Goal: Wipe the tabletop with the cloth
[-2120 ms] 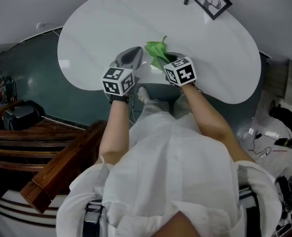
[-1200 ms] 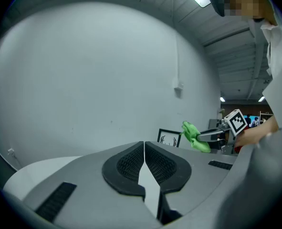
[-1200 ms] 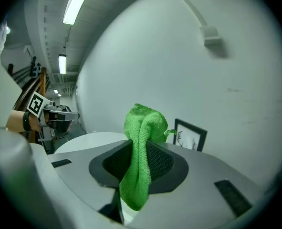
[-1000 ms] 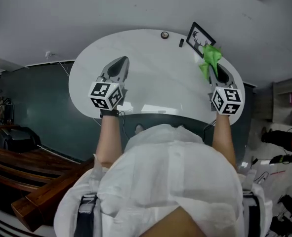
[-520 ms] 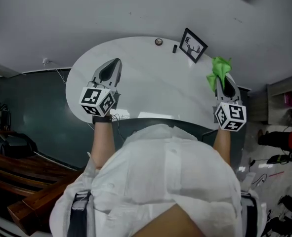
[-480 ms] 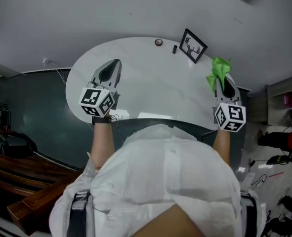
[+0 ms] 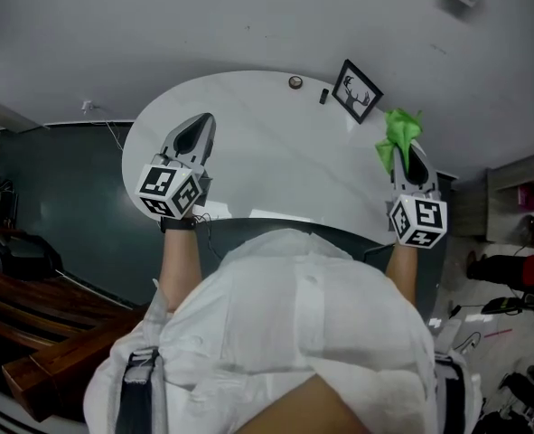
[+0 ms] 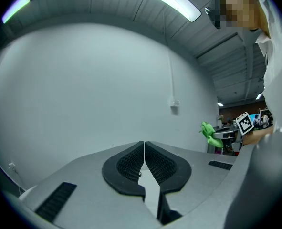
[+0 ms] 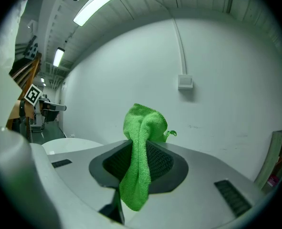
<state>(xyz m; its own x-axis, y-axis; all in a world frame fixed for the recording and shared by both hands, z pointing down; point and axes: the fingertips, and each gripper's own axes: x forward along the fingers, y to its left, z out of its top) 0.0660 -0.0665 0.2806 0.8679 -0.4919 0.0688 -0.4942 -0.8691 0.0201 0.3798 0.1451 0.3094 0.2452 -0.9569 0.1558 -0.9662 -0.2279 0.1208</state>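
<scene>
The right claw (image 7: 409, 156) has carried the crumpled green microfibre cloth (image 7: 397, 132), pinched tight, to the right edge of the white oval desk (image 7: 276, 152), probably to begin a sweep there; the left claw (image 7: 197, 132) is closed on nothing.

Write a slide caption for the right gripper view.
Right gripper, jaws shut on a green cloth, facing a white wall.
</scene>
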